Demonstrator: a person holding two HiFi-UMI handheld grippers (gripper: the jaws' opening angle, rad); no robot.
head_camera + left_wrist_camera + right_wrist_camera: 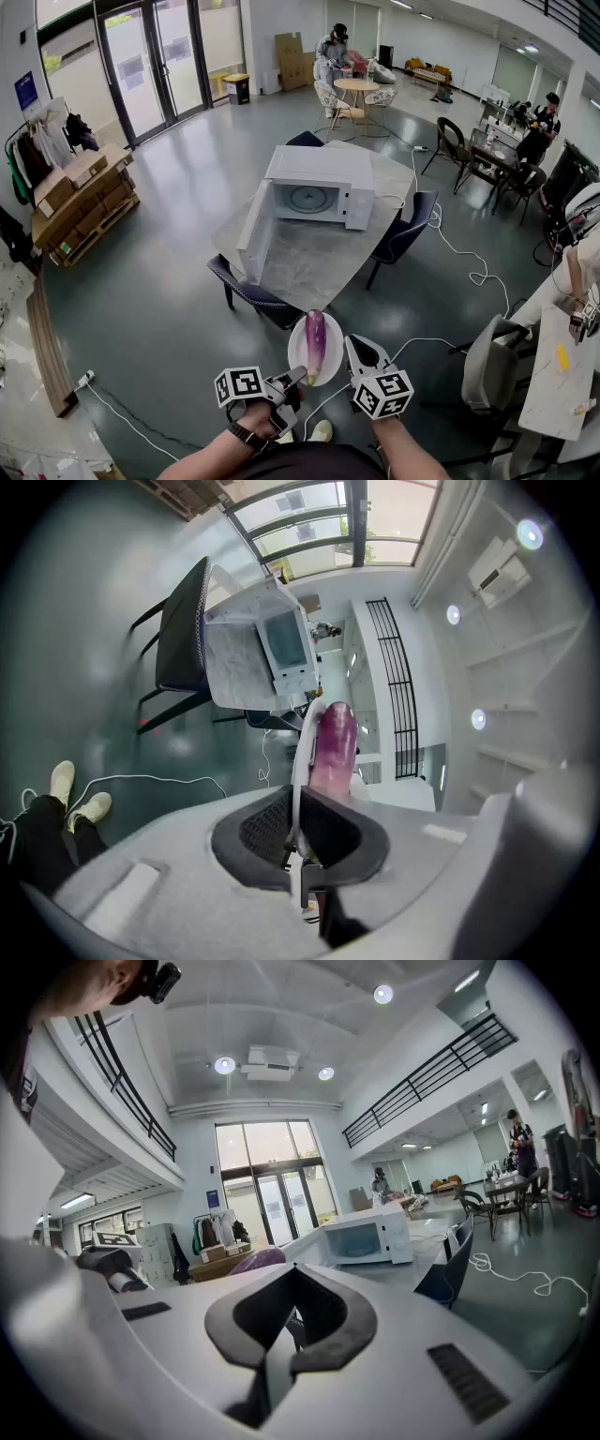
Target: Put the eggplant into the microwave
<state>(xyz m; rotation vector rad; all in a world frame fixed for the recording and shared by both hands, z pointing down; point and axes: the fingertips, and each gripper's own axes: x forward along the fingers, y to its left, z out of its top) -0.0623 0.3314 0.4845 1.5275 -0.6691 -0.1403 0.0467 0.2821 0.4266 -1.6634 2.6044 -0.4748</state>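
A purple eggplant (315, 342) lies on a white plate (298, 361) that I hold out low in front of me. My left gripper (296, 378) is shut on the plate's near rim; in the left gripper view the thin rim (302, 752) runs between its jaws (298, 801) and the eggplant (335, 747) shows beyond. My right gripper (356, 349) hangs just right of the plate, shut with nothing in it (295, 1283). The white microwave (319, 187) stands on the table (309, 262) ahead, its door (253, 234) swung open to the left.
Dark chairs (253, 292) (405, 232) stand round the table. A white cable (469, 267) trails over the floor at the right. Cardboard boxes on a pallet (84, 202) sit at the left. People are at tables further back and at the right.
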